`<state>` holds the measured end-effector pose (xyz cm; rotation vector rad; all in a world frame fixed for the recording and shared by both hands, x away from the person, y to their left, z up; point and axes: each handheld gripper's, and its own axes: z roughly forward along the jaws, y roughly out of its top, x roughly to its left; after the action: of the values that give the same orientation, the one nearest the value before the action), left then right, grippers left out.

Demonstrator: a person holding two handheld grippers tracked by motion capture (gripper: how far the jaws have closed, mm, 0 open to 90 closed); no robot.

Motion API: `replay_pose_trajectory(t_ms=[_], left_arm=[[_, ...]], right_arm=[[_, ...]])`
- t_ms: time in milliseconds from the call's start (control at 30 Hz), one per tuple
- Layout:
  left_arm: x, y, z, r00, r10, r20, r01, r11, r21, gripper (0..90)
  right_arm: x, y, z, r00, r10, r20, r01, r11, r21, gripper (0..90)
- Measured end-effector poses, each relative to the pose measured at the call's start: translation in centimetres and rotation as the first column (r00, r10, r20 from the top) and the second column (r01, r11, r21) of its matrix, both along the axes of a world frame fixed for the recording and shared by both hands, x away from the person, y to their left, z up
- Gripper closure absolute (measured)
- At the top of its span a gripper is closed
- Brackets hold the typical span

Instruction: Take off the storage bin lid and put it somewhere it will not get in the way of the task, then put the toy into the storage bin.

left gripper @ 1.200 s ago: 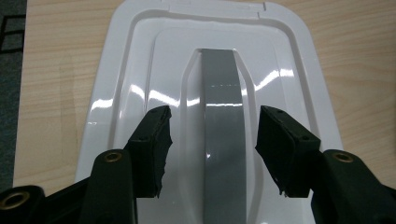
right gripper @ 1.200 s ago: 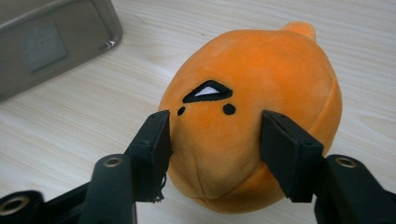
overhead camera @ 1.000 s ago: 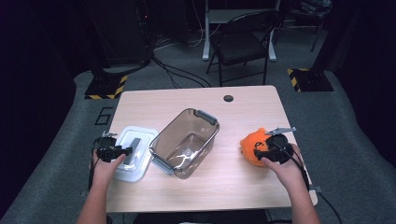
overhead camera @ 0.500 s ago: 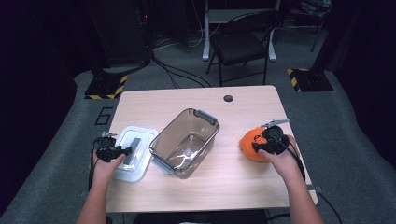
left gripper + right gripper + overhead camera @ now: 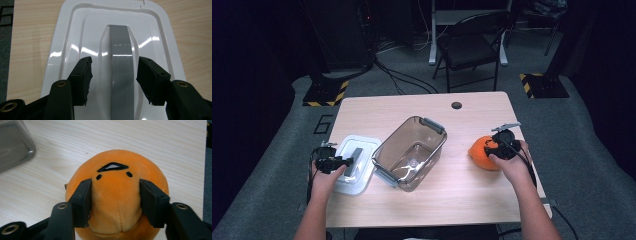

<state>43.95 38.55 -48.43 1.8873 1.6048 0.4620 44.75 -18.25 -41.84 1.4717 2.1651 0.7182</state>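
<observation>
Orange plush toy (image 5: 117, 195) is sitting on the worktop (image 5: 472, 195) near its right edge, well apart from the clear container (image 5: 409, 152) at the centre. I am bracketing the toy with my right tongs (image 5: 115, 202): both jaws are pressing against its sides, and the soft fabric is bulging between them, so I am judging the grip as closing but not yet firm. I am holding my left tongs (image 5: 113, 80) open over the white lid (image 5: 75, 37), one jaw on either side of its grey handle (image 5: 121, 65), touching neither. To do this well, I am advising a squeeze low and centred on the toy's body, then a straight lift, since plush is apt to slip from a shallow pinch.
</observation>
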Motion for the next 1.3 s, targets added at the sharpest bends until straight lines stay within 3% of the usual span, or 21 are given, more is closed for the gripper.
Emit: replay_pose_trajectory(t_ms=[333,467,700,1300], left_arm=[[0.1,0.1,0.0,1.0000,0.001,-0.004,-0.001,1.0000,0.003,45.6],[0.1,0.3,-0.1,1.0000,0.001,-0.003,-0.001,1.0000,0.003,45.7],[0.1,0.3,-0.1,1.0000,0.001,-0.003,-0.001,1.0000,0.002,45.7],[0.0,0.3,0.0,1.0000,0.002,0.001,-0.002,1.0000,-0.003,45.7]], right_arm=[[0.7,-0.9,0.9,0.9991,-0.018,-0.039,0.021,0.998,0.064,65.7],[1.1,-0.9,1.6,0.9984,-0.002,-0.056,0.004,0.999,0.044,70.2],[1.4,-0.4,3.0,0.9981,0.033,-0.052,-0.033,0.999,-0.006,71.3],[1.0,0.4,6.6,0.9964,0.083,-0.019,-0.083,0.997,0.010,71.2]])
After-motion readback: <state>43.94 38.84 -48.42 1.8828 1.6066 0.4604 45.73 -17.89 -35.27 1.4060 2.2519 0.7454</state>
